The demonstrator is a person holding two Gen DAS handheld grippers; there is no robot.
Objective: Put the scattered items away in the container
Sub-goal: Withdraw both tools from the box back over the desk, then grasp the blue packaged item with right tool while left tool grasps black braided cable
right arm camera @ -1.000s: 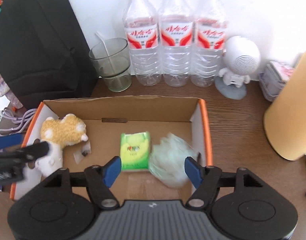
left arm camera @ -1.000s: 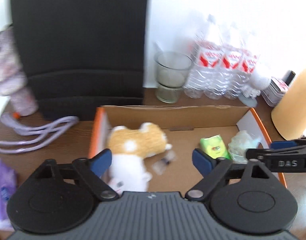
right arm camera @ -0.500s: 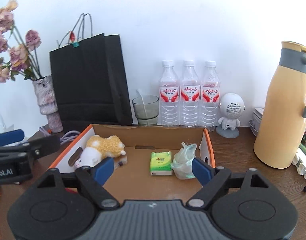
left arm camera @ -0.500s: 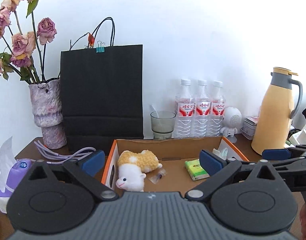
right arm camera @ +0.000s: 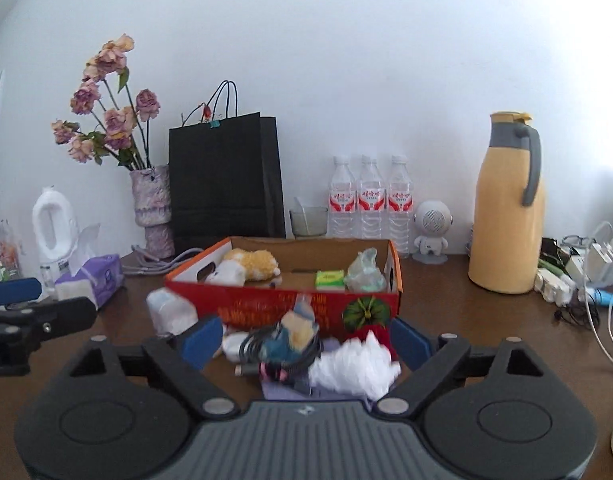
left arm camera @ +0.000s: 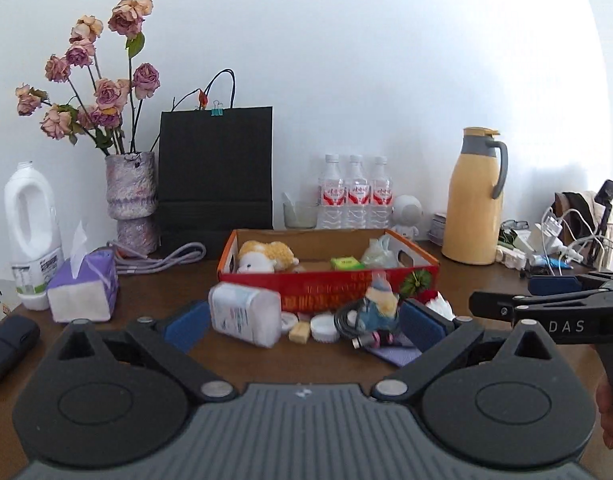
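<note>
A red cardboard box (left arm camera: pixel 326 288) (right arm camera: pixel 266 304) stands mid-table and holds a plush toy (left arm camera: pixel 266 260) (right arm camera: pixel 248 266), a green packet (left arm camera: pixel 346 263) (right arm camera: pixel 329 279) and a crumpled bag (right arm camera: pixel 364 272). In front of it lie a white tissue pack (left arm camera: pixel 244 314) (right arm camera: pixel 172 312), a small blue and yellow figure (left arm camera: pixel 380 306) (right arm camera: pixel 294 336) on a coiled cable, small white lids (left arm camera: pixel 321 327), a white crumpled bag (right arm camera: pixel 354 368) and a purple cloth (left arm camera: pixel 394 354). My left gripper (left arm camera: pixel 302 326) and my right gripper (right arm camera: pixel 304 340) are both open and empty, held back before these items.
Behind the box stand a black paper bag (left arm camera: pixel 216 176), a flower vase (left arm camera: pixel 130 200), a glass (left arm camera: pixel 300 214), three water bottles (left arm camera: pixel 356 194), a small white robot figure (right arm camera: pixel 432 228) and a yellow thermos (left arm camera: pixel 472 200). A purple tissue box (left arm camera: pixel 84 288) and white jug (left arm camera: pixel 32 232) stand left. Cables lie right.
Both grippers have pulled back and up from over the box. The loose items in front of the box have come into view. Both stay open.
</note>
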